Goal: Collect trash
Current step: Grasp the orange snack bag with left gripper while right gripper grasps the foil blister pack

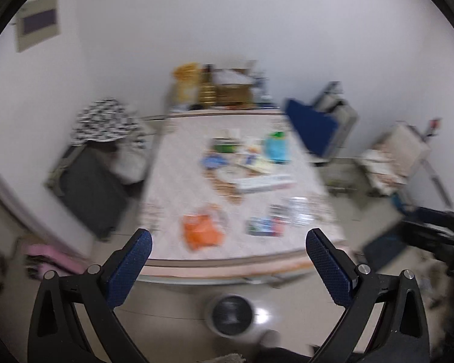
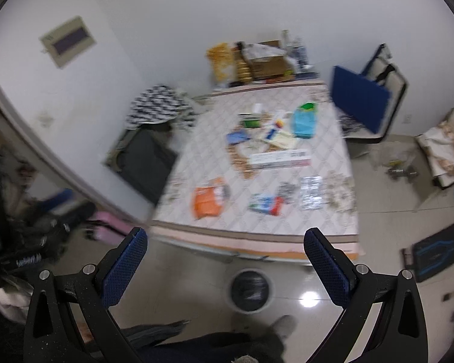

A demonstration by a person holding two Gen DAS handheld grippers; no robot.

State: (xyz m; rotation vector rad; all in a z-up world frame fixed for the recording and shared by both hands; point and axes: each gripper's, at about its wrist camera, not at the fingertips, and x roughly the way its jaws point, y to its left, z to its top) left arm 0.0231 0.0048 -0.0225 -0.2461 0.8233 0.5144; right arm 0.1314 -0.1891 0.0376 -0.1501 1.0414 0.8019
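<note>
Above the trash bin (image 2: 250, 290), both grippers' jaws wide apart, empty.

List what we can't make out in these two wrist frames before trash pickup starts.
- Orange packet: print unreadable, motion blur in both views.
- Long white box: label text blurred.
- Bin contents: dark liner, too blurred to tell, both views.
- Clutter on the table around the blue bottle: small items smear together, left wrist view.
- Right gripper and left gripper: both open, empty.
</note>
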